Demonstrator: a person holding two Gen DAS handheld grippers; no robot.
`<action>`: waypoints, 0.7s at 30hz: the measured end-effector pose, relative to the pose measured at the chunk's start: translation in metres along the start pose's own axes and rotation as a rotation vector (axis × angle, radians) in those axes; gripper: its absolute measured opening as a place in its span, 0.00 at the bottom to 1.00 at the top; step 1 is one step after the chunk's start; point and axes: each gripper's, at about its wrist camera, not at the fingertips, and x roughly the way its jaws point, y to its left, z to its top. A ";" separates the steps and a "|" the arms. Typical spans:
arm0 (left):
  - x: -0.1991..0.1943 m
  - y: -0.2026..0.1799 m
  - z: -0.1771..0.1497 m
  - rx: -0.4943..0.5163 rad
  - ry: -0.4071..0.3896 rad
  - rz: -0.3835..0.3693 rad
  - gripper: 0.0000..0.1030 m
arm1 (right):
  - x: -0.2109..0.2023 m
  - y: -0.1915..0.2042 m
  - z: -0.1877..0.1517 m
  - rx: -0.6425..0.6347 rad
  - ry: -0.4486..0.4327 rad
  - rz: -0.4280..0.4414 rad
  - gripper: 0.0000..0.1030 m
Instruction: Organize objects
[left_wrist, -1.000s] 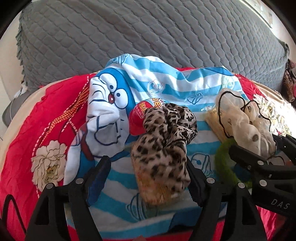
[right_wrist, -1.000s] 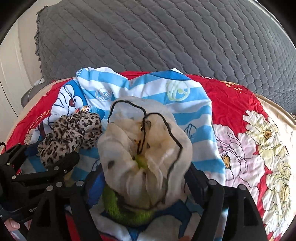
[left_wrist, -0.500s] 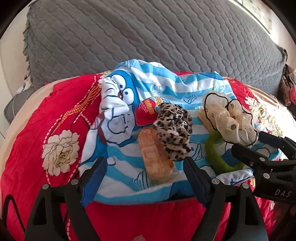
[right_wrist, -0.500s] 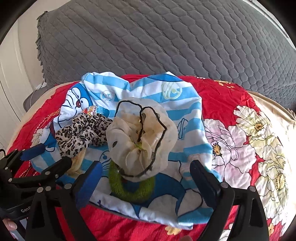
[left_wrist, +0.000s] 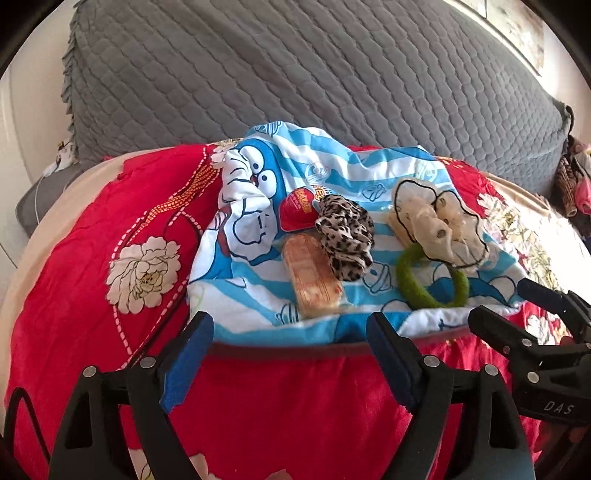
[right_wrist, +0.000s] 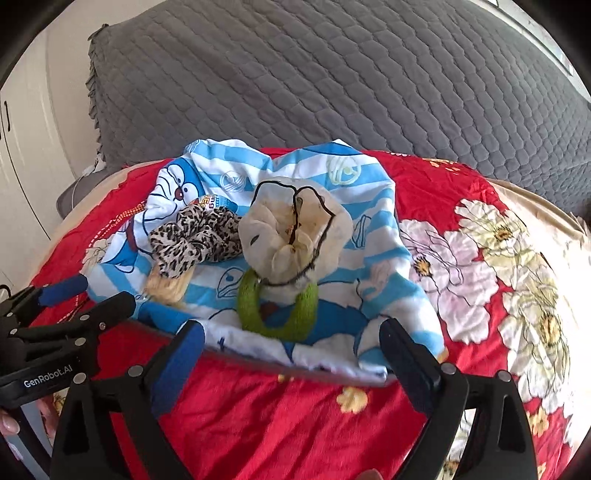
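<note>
From the left wrist, we see our left gripper angled down over the red floral bedspread, jaws wide apart after just opening, nothing between them. Beyond its tips, on the blue striped cartoon cloth, the leopard scrunchie rests against a wrapped biscuit pack.

From the right wrist, our right gripper also tilts down at the cloth's near edge, jaws spread, just opened and empty. On the cloth the cream scrunchie overlaps the green hair ring.
</note>
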 end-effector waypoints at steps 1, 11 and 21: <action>-0.002 -0.001 -0.002 0.000 0.000 -0.001 0.83 | -0.003 0.000 -0.001 0.000 -0.002 -0.001 0.93; -0.033 -0.006 -0.018 0.004 -0.010 -0.012 0.83 | -0.037 0.003 -0.013 0.003 -0.006 -0.011 0.93; -0.052 -0.009 -0.027 0.004 -0.020 -0.021 0.83 | -0.058 0.006 -0.021 0.006 -0.019 -0.011 0.93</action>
